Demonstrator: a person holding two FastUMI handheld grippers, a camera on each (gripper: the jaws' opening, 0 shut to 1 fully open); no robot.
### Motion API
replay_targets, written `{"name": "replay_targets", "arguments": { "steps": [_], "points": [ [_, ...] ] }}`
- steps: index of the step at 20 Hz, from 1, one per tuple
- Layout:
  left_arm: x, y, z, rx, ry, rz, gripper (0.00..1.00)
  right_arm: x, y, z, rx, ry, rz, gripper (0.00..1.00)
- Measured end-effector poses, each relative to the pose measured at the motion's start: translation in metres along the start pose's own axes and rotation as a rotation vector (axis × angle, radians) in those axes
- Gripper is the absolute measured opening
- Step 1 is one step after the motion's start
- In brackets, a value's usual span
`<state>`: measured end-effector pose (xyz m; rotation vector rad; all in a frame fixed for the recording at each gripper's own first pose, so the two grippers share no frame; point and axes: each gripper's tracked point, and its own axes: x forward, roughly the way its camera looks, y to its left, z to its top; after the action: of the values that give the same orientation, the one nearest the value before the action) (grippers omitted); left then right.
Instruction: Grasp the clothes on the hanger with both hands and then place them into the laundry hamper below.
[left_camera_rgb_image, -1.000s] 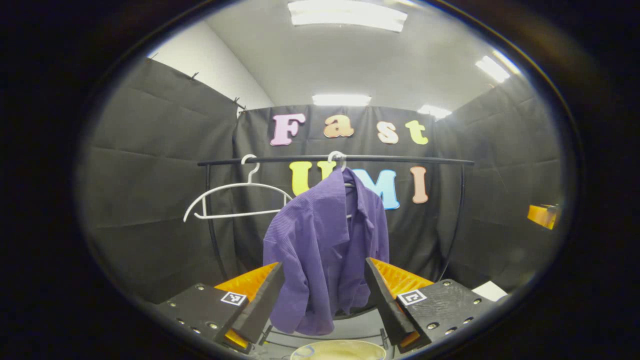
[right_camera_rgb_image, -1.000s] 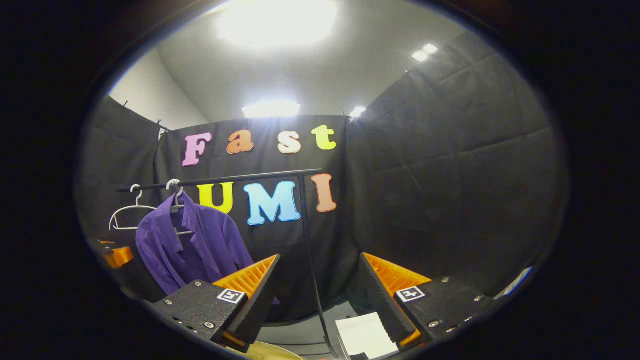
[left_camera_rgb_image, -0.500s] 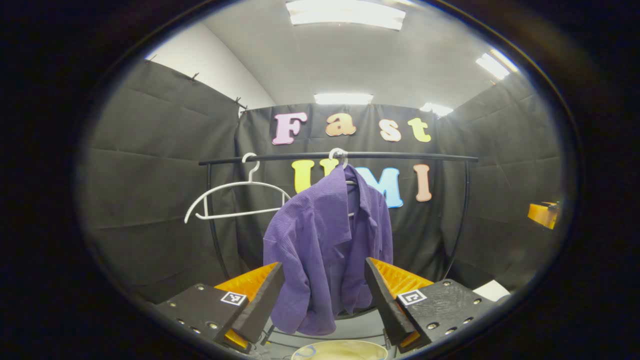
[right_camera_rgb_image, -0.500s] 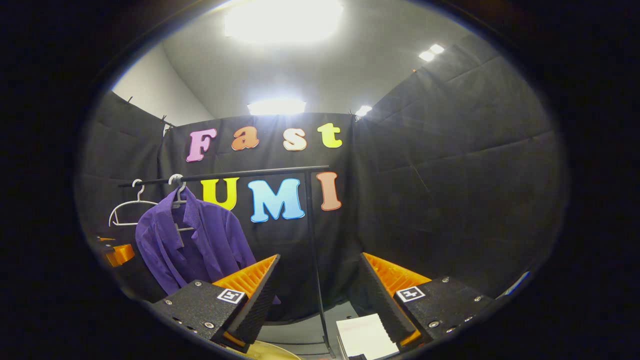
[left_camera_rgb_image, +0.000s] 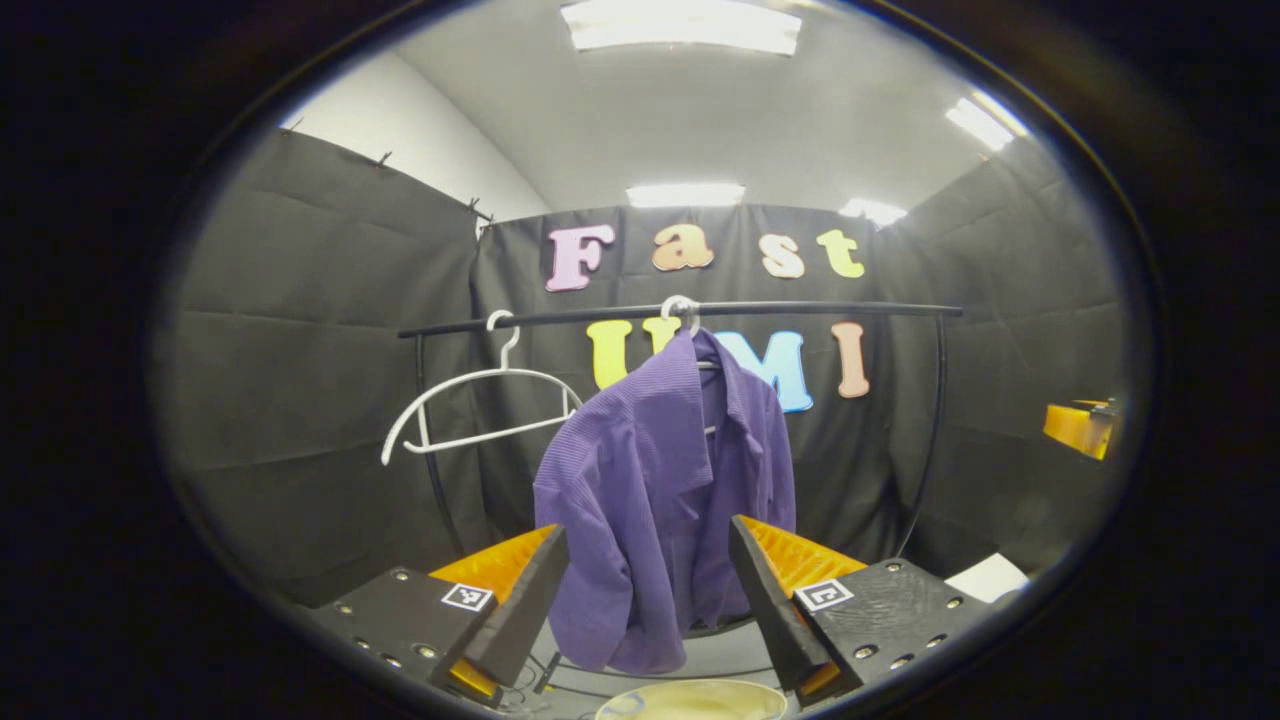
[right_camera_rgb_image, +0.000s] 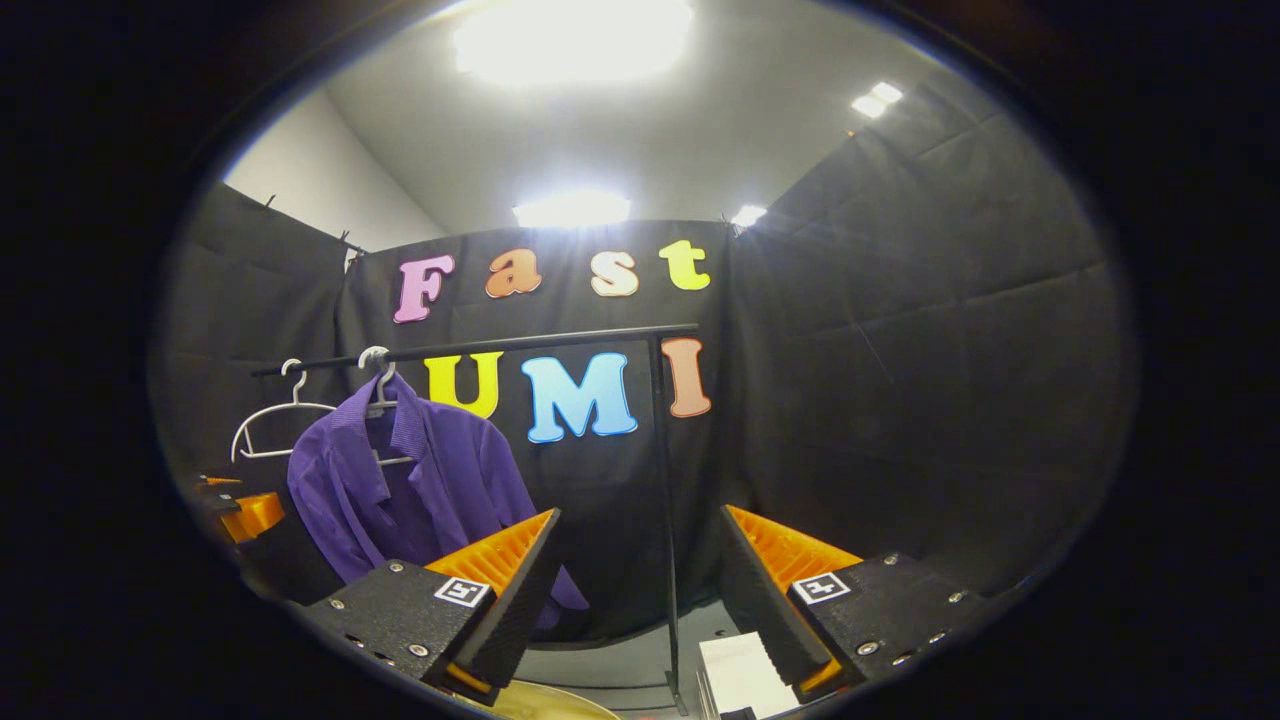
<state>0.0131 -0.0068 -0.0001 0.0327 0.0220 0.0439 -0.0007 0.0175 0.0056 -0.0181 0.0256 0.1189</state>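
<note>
A purple shirt (left_camera_rgb_image: 660, 500) hangs on a white hanger (left_camera_rgb_image: 681, 312) from a black rail (left_camera_rgb_image: 800, 309). My left gripper (left_camera_rgb_image: 648, 590) is open in front of the shirt's lower half, short of touching it. The pale rim of the laundry hamper (left_camera_rgb_image: 690, 700) shows at the bottom of the left gripper view. In the right gripper view the shirt (right_camera_rgb_image: 420, 490) hangs at the left and my right gripper (right_camera_rgb_image: 640, 580) stands open facing the rail's right post (right_camera_rgb_image: 665, 500). The other gripper (right_camera_rgb_image: 245, 512) shows at that view's left edge. The hamper's rim (right_camera_rgb_image: 545, 705) peeks in below.
An empty white hanger (left_camera_rgb_image: 480, 400) hangs on the rail left of the shirt. A white sheet (right_camera_rgb_image: 740, 675) lies on the floor near the rail's right post. Black cloth walls close the booth on three sides.
Both views have shifted slightly: the shirt and rail sit a little farther right in each. The empty hanger has tilted a bit. Both grippers stay open.
</note>
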Motion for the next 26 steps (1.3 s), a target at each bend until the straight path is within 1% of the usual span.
{"name": "replay_targets", "arguments": {
  "steps": [1, 2, 4, 5, 6, 10, 12, 14, 15, 16, 17, 18, 19, 20, 21, 22, 23, 24, 26],
  "points": [
    [0.001, 0.000, -0.001, -0.002, 0.012, 0.001, 0.96, -0.001, 0.001, 0.000, 0.004, -0.004, 0.013, 0.94],
    [0.004, 0.001, -0.001, -0.005, 0.019, 0.005, 0.89, -0.001, 0.002, 0.002, 0.013, -0.008, 0.023, 0.94],
    [0.008, 0.001, -0.002, -0.015, 0.027, 0.011, 0.96, -0.001, 0.009, 0.006, 0.031, -0.026, 0.054, 0.94],
    [0.009, 0.002, -0.001, -0.025, 0.029, 0.018, 0.93, 0.000, 0.011, 0.005, 0.036, -0.028, 0.072, 0.94],
    [0.010, 0.003, 0.000, -0.036, 0.028, 0.024, 0.96, 0.000, 0.013, 0.004, 0.037, -0.029, 0.092, 0.94],
    [0.015, 0.008, 0.001, -0.078, 0.037, 0.054, 0.96, 0.003, 0.024, -0.007, 0.045, -0.013, 0.191, 0.94],
    [0.026, 0.008, 0.007, -0.101, 0.023, 0.081, 0.96, 0.026, 0.046, -0.008, 0.077, 0.005, 0.272, 0.94],
    [0.048, -0.001, 0.005, -0.123, 0.033, 0.116, 0.96, 0.059, 0.081, -0.019, 0.115, 0.030, 0.360, 0.94],
    [0.054, -0.001, 0.003, -0.134, 0.038, 0.132, 0.93, 0.069, 0.093, -0.025, 0.128, 0.044, 0.408, 0.94],
    [0.062, -0.005, 0.003, -0.141, 0.038, 0.142, 0.96, 0.079, 0.107, -0.030, 0.133, 0.057, 0.456, 0.94],
    [0.070, -0.009, 0.004, -0.146, 0.038, 0.154, 0.93, 0.086, 0.119, -0.035, 0.133, 0.066, 0.504, 0.94],
    [0.078, -0.013, 0.001, -0.152, 0.045, 0.165, 0.96, 0.093, 0.131, -0.040, 0.126, 0.072, 0.551, 0.95],
    [0.088, -0.016, -0.003, -0.160, 0.053, 0.174, 0.93, 0.100, 0.142, -0.048, 0.114, 0.086, 0.594, 0.95],
    [0.096, -0.019, -0.007, -0.167, 0.061, 0.185, 0.93, 0.106, 0.153, -0.057, 0.102, 0.107, 0.635, 0.95],
    [0.105, -0.021, -0.010, -0.174, 0.065, 0.195, 0.96, 0.110, 0.165, -0.067, 0.093, 0.132, 0.677, 0.95],
    [0.115, -0.019, -0.014, -0.180, 0.069, 0.211, 0.93, 0.115, 0.175, -0.076, 0.084, 0.155, 0.722, 0.95],
    [0.124, -0.018, -0.016, -0.184, 0.073, 0.225, 0.96, 0.122, 0.186, -0.086, 0.069, 0.171, 0.759, 0.95],
    [0.133, -0.017, -0.020, -0.186, 0.078, 0.238, 0.93, 0.130, 0.193, -0.094, 0.047, 0.180, 0.782, 0.95],
    [0.155, -0.011, -0.029, -0.193, 0.093, 0.267, 0.93, 0.147, 0.202, -0.114, 0.004, 0.203, 0.810, 0.95]
  ]
}}
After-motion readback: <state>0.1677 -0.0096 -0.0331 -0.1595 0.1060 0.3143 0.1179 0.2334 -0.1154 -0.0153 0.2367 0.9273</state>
